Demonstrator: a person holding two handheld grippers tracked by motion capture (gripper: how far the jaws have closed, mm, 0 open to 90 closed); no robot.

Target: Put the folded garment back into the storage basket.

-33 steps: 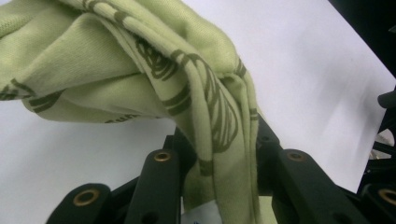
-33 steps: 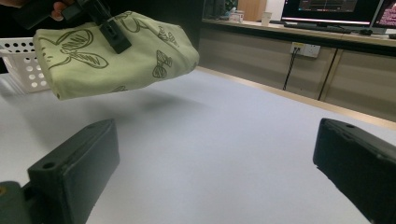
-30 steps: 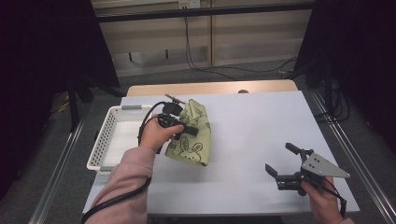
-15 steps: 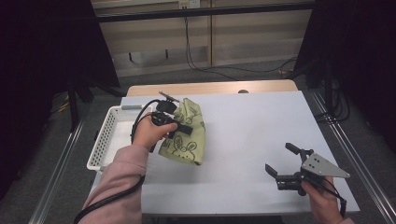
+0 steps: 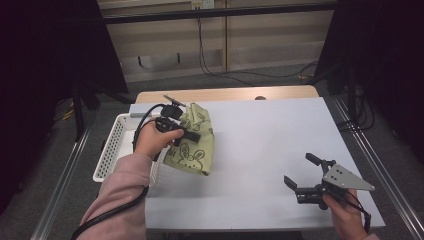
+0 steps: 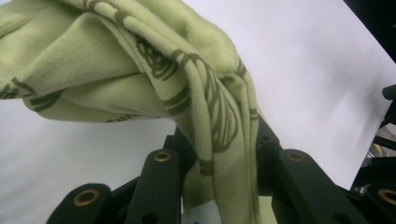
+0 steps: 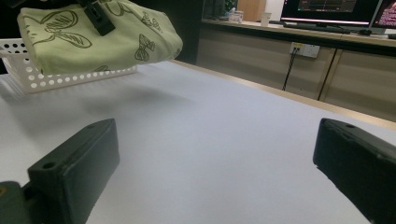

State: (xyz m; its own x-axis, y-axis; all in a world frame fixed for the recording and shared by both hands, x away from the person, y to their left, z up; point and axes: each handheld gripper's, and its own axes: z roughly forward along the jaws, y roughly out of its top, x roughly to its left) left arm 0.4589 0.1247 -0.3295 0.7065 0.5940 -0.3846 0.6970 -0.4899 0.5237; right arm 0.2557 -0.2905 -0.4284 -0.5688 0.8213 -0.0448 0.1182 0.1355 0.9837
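A pale green folded cloth (image 5: 196,145) printed with dark line drawings hangs above the white table's (image 5: 270,140) left part, beside the basket. My left gripper (image 5: 186,134) is shut on its edge; in the left gripper view the fabric (image 6: 205,107) is bunched between the two black jaws. From the right gripper view the cloth (image 7: 98,35) floats clear of the tabletop, casting a shadow. My right gripper (image 5: 300,172) rests low at the table's front right corner, open, nothing between its fingers (image 7: 74,172).
A white perforated basket (image 5: 114,150) stands at the table's left edge, partly under the cloth. A wooden board (image 5: 230,94) runs along the far edge. Black cables hang behind the table. Monitors sit on a counter in the right gripper view.
My left hand has carried the cloth a little to the left and upward, toward the basket. The right gripper has stayed put.
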